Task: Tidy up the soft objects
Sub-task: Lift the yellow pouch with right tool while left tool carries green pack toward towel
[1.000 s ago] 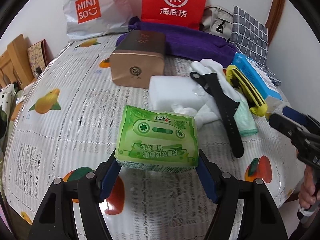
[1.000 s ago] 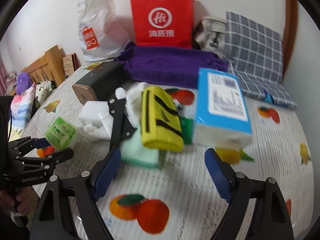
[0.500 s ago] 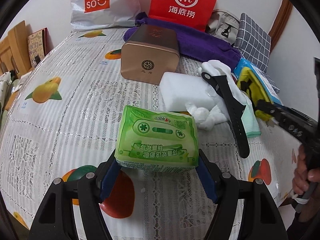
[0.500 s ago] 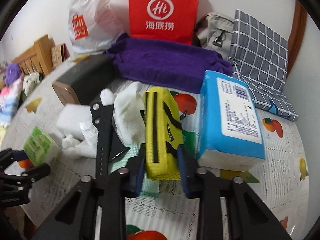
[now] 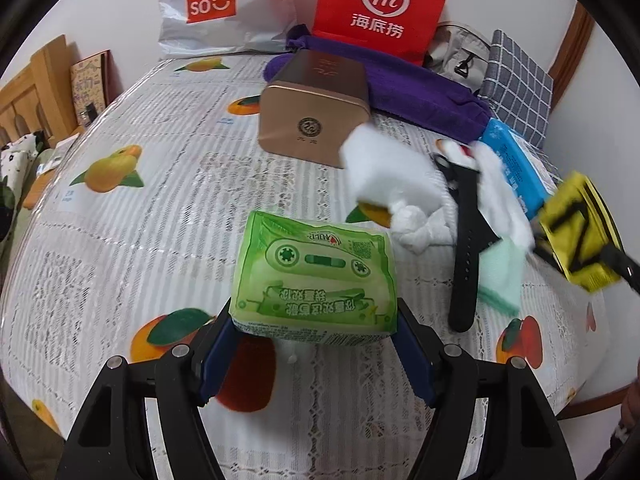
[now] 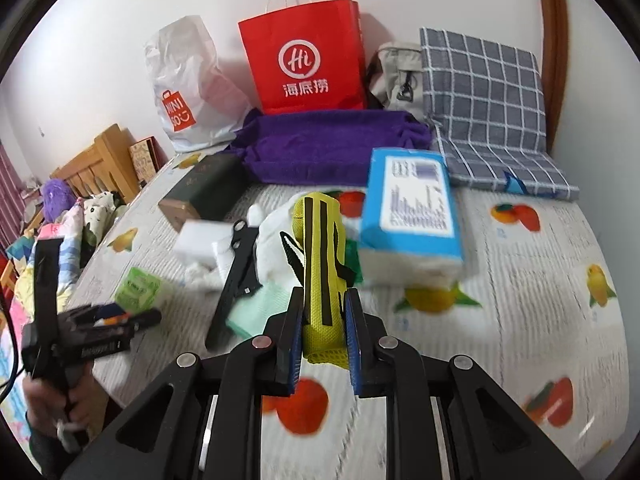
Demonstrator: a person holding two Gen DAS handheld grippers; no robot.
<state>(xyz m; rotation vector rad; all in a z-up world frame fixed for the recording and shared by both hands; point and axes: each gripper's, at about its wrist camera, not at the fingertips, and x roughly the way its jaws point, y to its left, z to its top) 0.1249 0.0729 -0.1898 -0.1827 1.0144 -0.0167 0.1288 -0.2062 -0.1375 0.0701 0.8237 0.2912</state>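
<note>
A green tissue pack [image 5: 316, 272] sits between the blue pads of my left gripper [image 5: 316, 320], which is shut on its two sides just above the fruit-print tablecloth [image 5: 160, 220]. My right gripper [image 6: 323, 304] has its jaws closing on a yellow pouch with black stripes [image 6: 320, 240]. The pads press its lower end and the pouch stands up, lifted off the pile. In the left wrist view the yellow pouch [image 5: 576, 232] appears blurred at the right edge. The right wrist view shows the green pack [image 6: 138, 289] at the left, with a hand holding the left gripper.
A gold tin [image 5: 312, 116], a white foam block [image 5: 384, 168], a black strap [image 5: 466, 248], white cloth and a mint cloth [image 5: 500, 276] lie mid-table. A blue tissue pack [image 6: 412, 208], purple towel [image 6: 328, 144], red bag [image 6: 308, 44] and checked cushion [image 6: 484, 92] stand behind.
My right gripper went from open to shut on the yellow pouch and raised it off the pile. The left gripper kept its hold on the green pack and barely moved.
</note>
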